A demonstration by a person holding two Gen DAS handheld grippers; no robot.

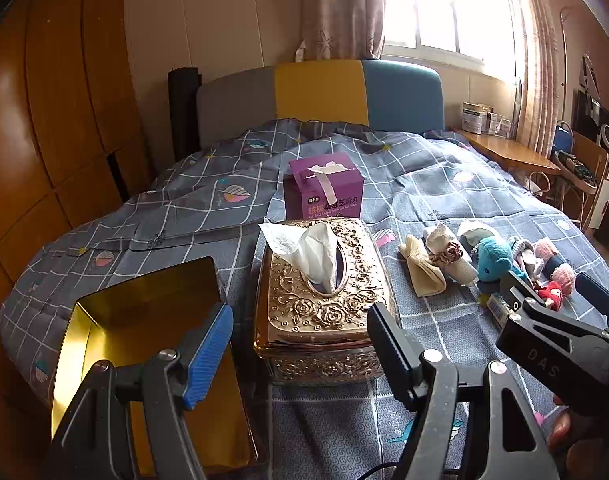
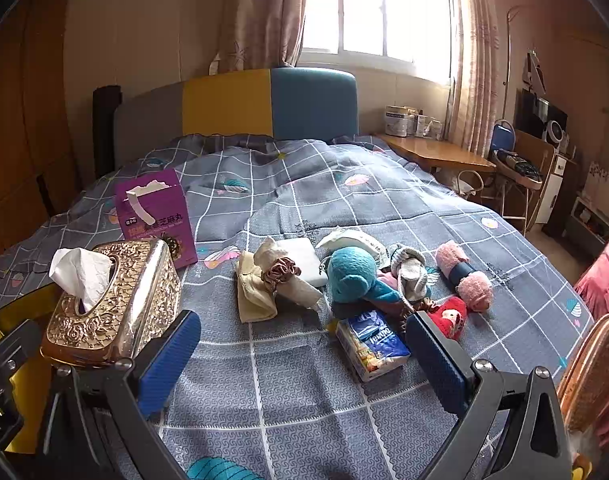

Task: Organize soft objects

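Ahead, right tool (image 2: pixel 302 354) agape over bare quilt (image 2: pixel 304 392), toys (image 2: pixel 352 276) beyond

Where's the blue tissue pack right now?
In the right wrist view, the blue tissue pack lies on the bed, just ahead of the open right claw, directly in front of the teal plush.

The gold tin (image 1: pixel 152 360) is cut off by the bottom edge in the left wrist view and partly hidden behind the left claw (image 1: pixel 300 350). The red doll (image 1: pixel 550 294) is half covered by the right claw (image 1: pixel 560 300). The print on the tissue packet (image 2: pixel 374 342) is too blurred to be read. The window (image 2: pixel 378 8) is washed out.
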